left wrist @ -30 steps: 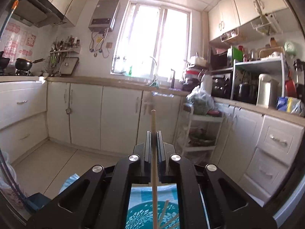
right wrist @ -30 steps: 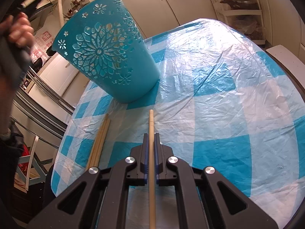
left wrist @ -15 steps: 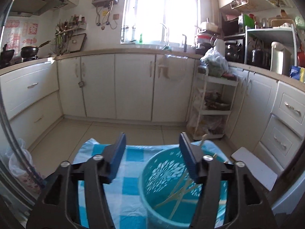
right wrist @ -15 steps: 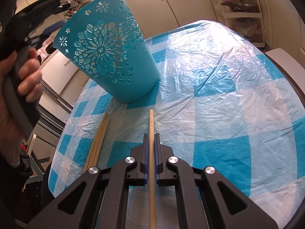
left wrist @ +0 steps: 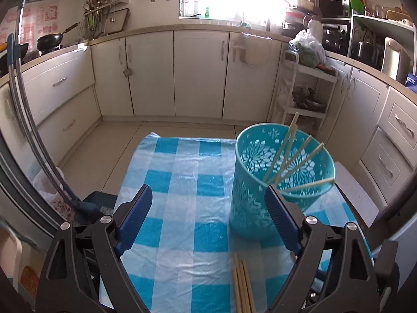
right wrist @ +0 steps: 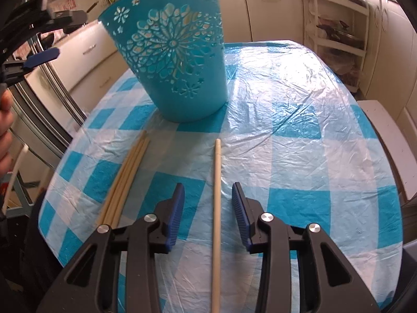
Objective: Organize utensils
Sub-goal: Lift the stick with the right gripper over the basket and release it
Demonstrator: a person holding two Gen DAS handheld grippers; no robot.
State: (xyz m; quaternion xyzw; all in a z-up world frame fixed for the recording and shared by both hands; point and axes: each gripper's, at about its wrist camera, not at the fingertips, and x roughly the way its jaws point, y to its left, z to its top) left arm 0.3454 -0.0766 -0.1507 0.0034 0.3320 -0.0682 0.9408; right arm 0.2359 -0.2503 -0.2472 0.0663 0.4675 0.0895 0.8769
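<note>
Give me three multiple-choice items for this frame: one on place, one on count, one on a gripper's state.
1. Where does the single chopstick lie?
A. in the bucket
B. between the right gripper's open jaws
C. on the floor

2. How many chopsticks lie bundled on the tablecloth beside it?
A. three
B. one
C. seven

3. The left gripper is:
A. shut on a chopstick
B. shut, empty
C. open, empty

Key: 1 B, neither pad touches the stick; 2 A, three ends show side by side; 3 C, its jaws stand wide beside the teal bucket.

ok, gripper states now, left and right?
Left gripper: open, empty, jaws just opened.
Right gripper: open, jaws just opened, chopstick lying loose between them.
</note>
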